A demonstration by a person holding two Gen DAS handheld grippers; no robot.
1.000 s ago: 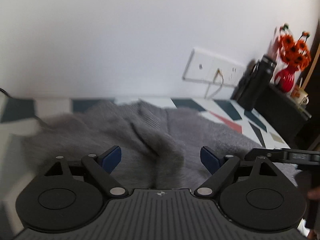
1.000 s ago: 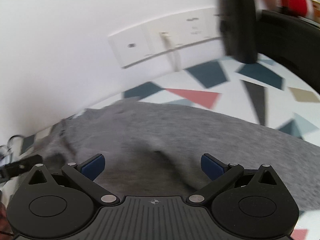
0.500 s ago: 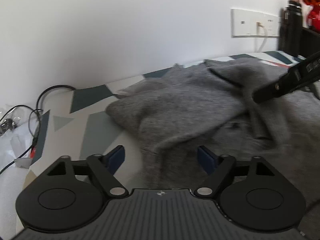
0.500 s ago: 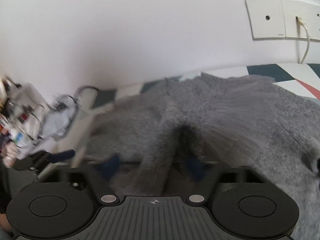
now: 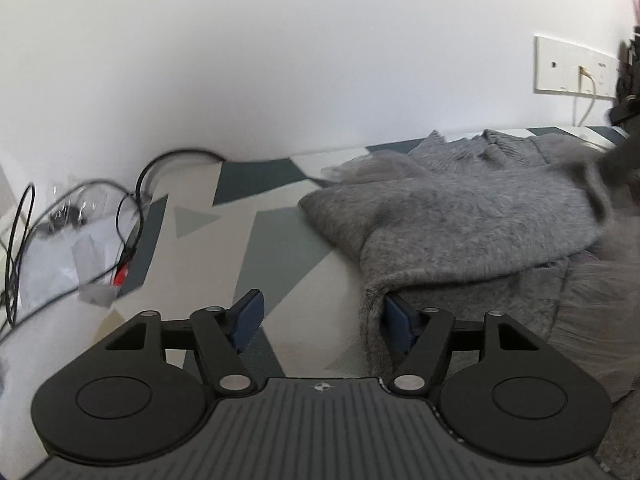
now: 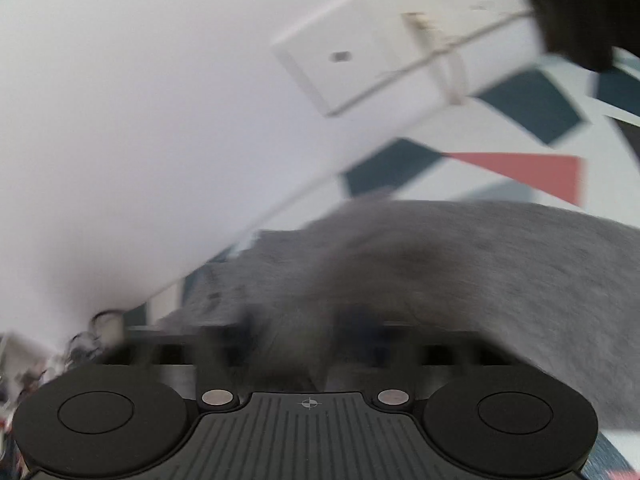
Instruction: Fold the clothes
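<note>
Left claw [image 5: 320, 318] has its jaws closing; its right blue pad [image 5: 396, 320] touches the hem of the fluffy grey knitted sweater [image 5: 472, 216] lying on the white cloth with dark triangles [image 5: 256, 248]. Only this view shows black cables [image 5: 132, 200]. Right claw [image 6: 298, 330] is blurred, jaws opening, sweater fuzz between them. Only its view shows a pink triangle [image 6: 524, 170].

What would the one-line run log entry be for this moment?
step: fold grey sweater | left gripper: closing at sweater's edge, not clamped | right gripper: blurred, opening over sweater | surface: patterned cloth
</note>
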